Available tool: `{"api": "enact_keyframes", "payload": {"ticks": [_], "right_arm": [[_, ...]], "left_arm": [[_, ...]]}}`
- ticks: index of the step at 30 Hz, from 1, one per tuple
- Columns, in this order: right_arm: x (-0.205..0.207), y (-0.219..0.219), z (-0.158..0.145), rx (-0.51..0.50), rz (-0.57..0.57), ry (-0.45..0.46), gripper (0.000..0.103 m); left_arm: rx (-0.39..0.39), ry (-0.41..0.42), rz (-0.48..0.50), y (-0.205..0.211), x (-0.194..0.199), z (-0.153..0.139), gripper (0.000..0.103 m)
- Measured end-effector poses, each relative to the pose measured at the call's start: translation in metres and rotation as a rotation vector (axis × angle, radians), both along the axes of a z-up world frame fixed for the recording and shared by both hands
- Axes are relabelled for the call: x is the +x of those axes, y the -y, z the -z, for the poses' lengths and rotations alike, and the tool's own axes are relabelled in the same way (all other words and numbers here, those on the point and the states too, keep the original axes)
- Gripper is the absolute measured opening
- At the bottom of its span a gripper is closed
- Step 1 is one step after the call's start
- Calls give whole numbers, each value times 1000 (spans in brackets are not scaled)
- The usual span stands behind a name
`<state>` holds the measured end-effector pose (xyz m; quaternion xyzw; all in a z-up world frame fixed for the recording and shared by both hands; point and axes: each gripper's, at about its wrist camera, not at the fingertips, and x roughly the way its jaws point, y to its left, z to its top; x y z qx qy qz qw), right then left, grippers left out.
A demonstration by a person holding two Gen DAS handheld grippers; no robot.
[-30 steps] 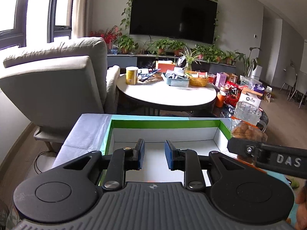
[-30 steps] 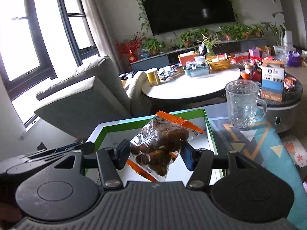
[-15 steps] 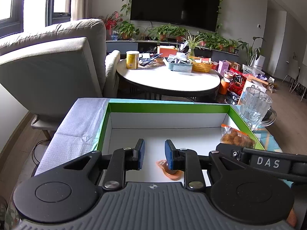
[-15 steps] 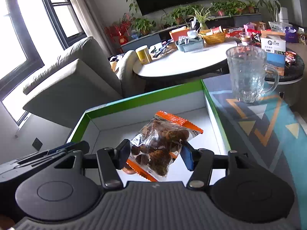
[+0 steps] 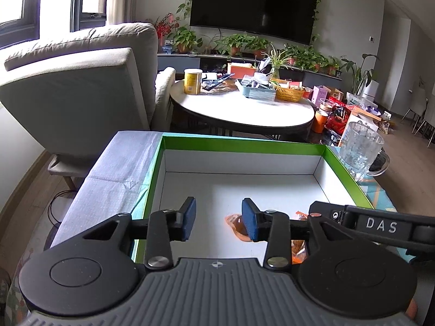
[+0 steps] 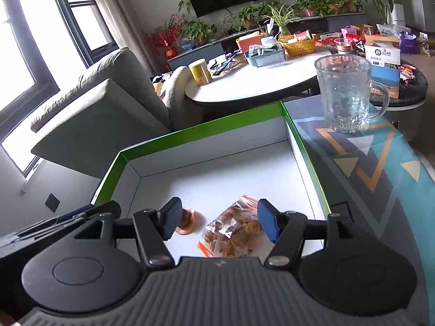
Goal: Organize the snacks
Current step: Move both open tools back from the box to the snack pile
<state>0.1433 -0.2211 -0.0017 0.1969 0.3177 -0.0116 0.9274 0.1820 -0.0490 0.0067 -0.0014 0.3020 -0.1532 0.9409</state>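
A green-rimmed box with a white inside (image 5: 244, 146) (image 6: 206, 127) sits on the patterned table. A clear snack bag with orange edges (image 6: 233, 231) lies on the box floor, between the fingers of my right gripper (image 6: 218, 222), which is open and not touching it. A small orange jelly cup (image 6: 187, 221) (image 5: 238, 224) lies beside it in the box. My left gripper (image 5: 218, 218) is open and empty, hovering over the near part of the box. The bag is mostly hidden behind the right gripper's arm (image 5: 367, 225) in the left wrist view.
A glass mug (image 6: 345, 95) (image 5: 360, 149) stands on the patterned cloth just right of the box. A grey armchair (image 5: 78, 89) is at the left. A round white table (image 5: 242, 108) with snacks and baskets lies beyond.
My right gripper opened and let the snack bag go; it now lies on the box floor. Both grippers lowered over the box. The left gripper's fingers spread wider.
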Motion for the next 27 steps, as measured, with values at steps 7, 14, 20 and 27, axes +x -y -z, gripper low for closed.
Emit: {"api": "enact_keyframes", "payload": {"ticks": [7, 14, 20, 27], "right_arm": [[-18, 4, -3, 4, 3, 20, 40], [-59, 5, -5, -18, -20, 155, 40], [-93, 1, -4, -89, 18, 271, 40], [-108, 0, -6, -74, -86, 222, 40]], "left_arm": [[10, 5, -2, -8, -21, -2, 38], [35, 11, 20, -25, -50, -2, 48], [45, -25, 84, -33, -82, 8, 48], [83, -88, 152, -35, -106, 27, 48]]}}
